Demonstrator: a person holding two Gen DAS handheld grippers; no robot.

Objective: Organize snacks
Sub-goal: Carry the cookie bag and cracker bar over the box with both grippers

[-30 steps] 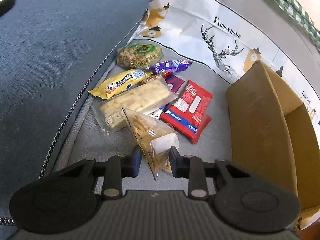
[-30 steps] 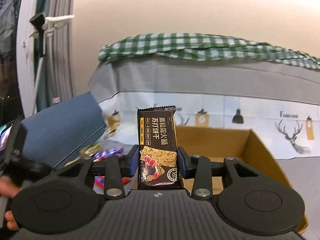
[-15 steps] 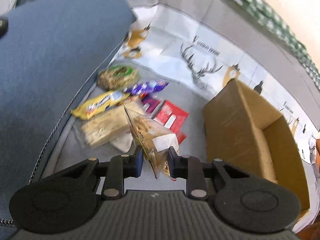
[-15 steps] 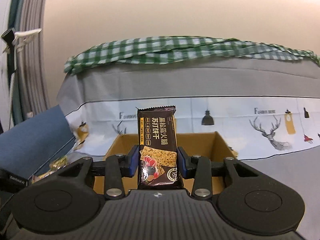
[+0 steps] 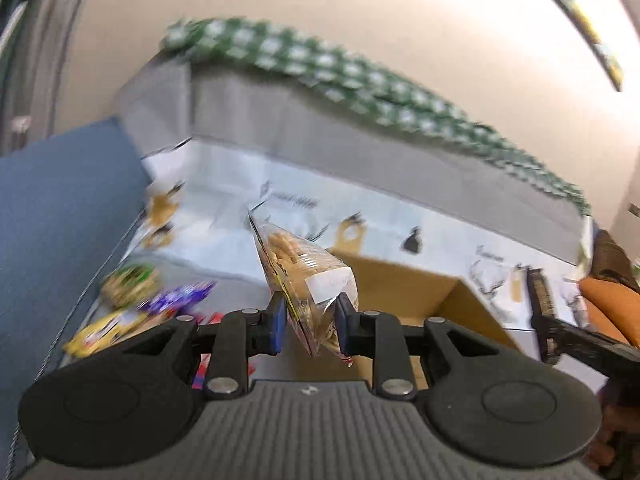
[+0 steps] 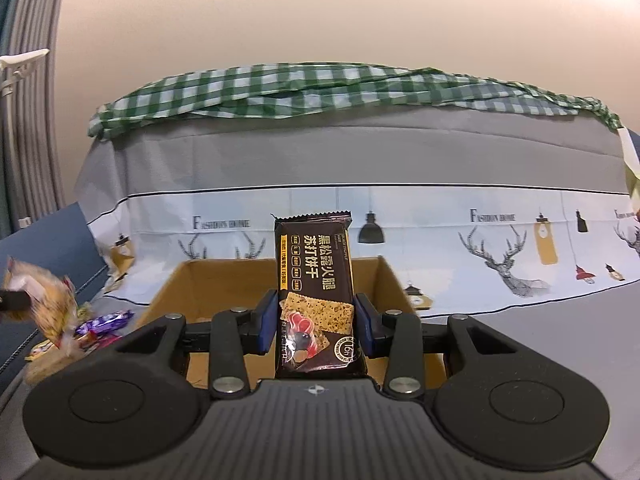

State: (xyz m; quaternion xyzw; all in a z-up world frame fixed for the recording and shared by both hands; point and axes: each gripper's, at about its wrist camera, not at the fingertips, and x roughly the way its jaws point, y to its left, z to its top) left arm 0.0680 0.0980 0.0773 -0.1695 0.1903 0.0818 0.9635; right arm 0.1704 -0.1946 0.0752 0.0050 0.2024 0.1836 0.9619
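A: Between the left gripper's [image 5: 309, 324] blue pads sits a clear bag of biscuits [image 5: 306, 280], pinched near its lower end, tilted up and leftward, lifted off the surface

B: And the right gripper [image 6: 316, 326]?

A: Closed on a dark cracker packet [image 6: 316, 292], held upright, with the open cardboard box [image 6: 192, 292] just behind it

B: Where are the other snacks?

A: Left of the box on the grey cover: a purple wrapper [image 6: 106, 320], a yellow pack [image 5: 106, 330] and a round green-labelled pack [image 5: 130, 284], blurred in the left view

B: Farther back?

A: A printed deer-pattern sheet [image 6: 500, 248], then a green checked cloth [image 6: 320, 88] on top, against a beige wall
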